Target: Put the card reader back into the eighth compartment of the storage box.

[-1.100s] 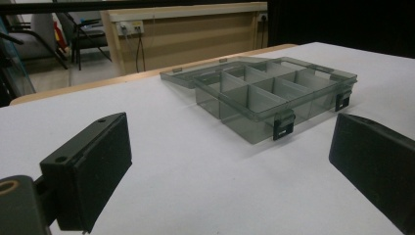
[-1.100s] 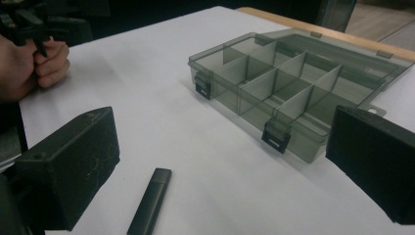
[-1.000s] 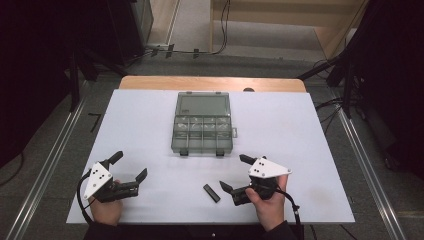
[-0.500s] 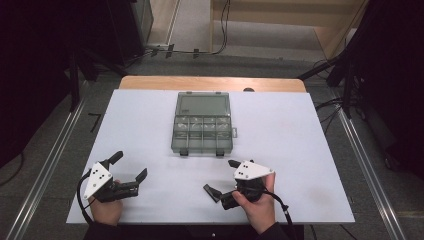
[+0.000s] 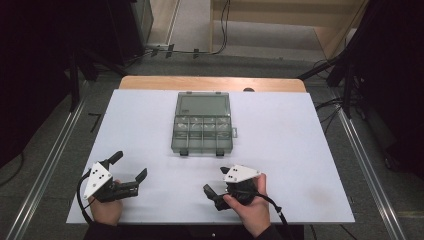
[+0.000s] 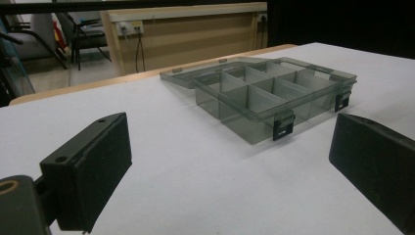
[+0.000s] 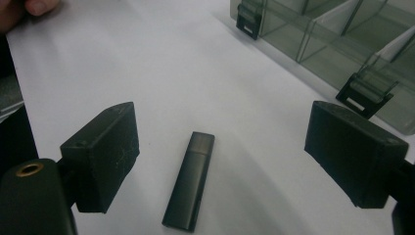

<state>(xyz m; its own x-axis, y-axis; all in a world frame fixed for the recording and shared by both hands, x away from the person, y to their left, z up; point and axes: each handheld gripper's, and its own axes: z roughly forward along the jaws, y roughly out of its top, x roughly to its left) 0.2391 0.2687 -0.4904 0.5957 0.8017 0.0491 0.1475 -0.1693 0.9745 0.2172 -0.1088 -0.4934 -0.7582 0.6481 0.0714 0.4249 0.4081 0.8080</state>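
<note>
The left gripper (image 5: 127,170) sat on the table (image 5: 300,150) with its 2 jaws apart, empty. The right gripper (image 7: 225,152), jaws just closing but clear, straddled the black stick (image 7: 190,180) lying flat, long axis along them, unlabelled.

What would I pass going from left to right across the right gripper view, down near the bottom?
The gripper's left jaw block, set apart from the stick → the small black stick lying flat on the white table → the right jaw block, also clear of it. The right gripper has just been closing.
</note>
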